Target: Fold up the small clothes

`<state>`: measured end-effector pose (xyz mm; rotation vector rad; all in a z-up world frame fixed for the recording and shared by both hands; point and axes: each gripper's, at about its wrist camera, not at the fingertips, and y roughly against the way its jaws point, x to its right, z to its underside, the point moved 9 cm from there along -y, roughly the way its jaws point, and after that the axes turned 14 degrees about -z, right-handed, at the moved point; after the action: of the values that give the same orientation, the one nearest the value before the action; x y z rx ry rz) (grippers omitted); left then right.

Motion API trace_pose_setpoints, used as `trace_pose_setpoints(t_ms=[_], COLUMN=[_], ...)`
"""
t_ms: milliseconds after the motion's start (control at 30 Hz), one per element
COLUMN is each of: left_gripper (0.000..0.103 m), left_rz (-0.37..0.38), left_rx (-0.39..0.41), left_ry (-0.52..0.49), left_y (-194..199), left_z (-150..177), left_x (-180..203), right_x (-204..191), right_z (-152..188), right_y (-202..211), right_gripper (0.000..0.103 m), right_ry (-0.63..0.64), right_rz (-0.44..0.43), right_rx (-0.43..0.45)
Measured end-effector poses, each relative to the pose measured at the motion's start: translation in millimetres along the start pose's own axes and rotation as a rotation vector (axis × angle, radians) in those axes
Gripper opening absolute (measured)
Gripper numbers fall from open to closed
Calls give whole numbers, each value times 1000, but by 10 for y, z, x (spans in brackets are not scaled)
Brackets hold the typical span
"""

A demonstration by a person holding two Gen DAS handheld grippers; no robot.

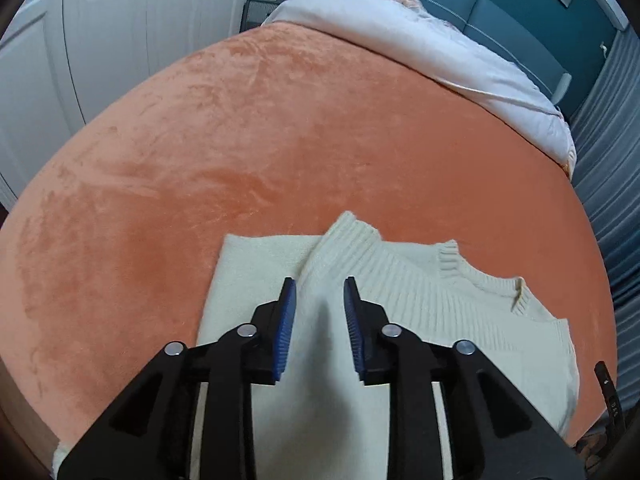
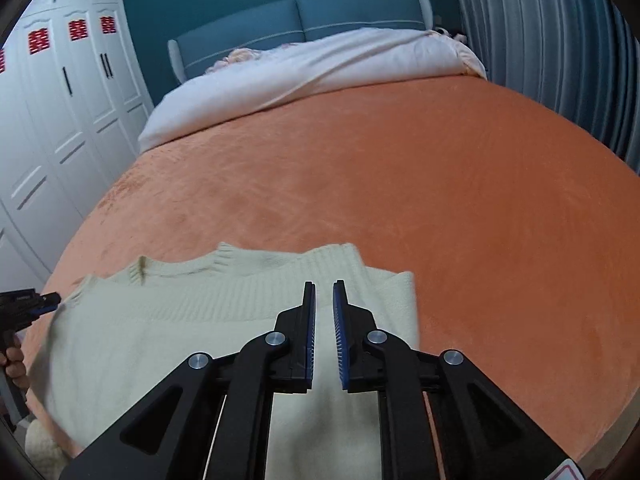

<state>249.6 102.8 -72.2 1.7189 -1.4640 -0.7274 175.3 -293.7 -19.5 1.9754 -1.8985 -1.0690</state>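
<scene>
Lying flat at the near edge of the bed, the cream knit sweater rests on the orange plush blanket, collar toward the far side, with one sleeve or side panel already turned inward over the body. Left gripper hovers above the fabric with its jaws spread and nothing between the blue pads. Right gripper hangs over the other side of the garment, jaws parted only narrowly and likewise empty. Judgement: the knit looks soft, light and limp, likely to sag and stretch if lifted from one point, and the plush surface beneath may drag on it. Best holds appear to be the ribbed hem or cuff edges and the shoulder seams near the collar, where the thicker rib gives the pads something to bite; both layers should be pinched together at a folded edge. Surroundings: a white duvet is bunched at the far end against the blue headboard, white wardrobe doors on the left, grey curtains on the right. Nothing lies on the blanket near the sweater, so nothing obstructs the fold.
</scene>
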Motion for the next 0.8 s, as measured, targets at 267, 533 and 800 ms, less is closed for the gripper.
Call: trace_pose_setpoints(t_ms=[267,533,800], left_gripper=[33,29,15], left_rz=[133,-22,-24], left_rx=[-98,-130,-114], left_ry=[-62,-43,-23], left_y=[532,229,150], left_z=[1002,1187,1288], left_x=[510,-125,-281], right_x=[-1783,-1037,283], right_z=[885,1153,1275], right_y=[106,-45,398], right_gripper=[7,4,0], right_ry=[115,21,-348], right_rz=[-373,-155,-40], right_rx=[-143,-206,-134])
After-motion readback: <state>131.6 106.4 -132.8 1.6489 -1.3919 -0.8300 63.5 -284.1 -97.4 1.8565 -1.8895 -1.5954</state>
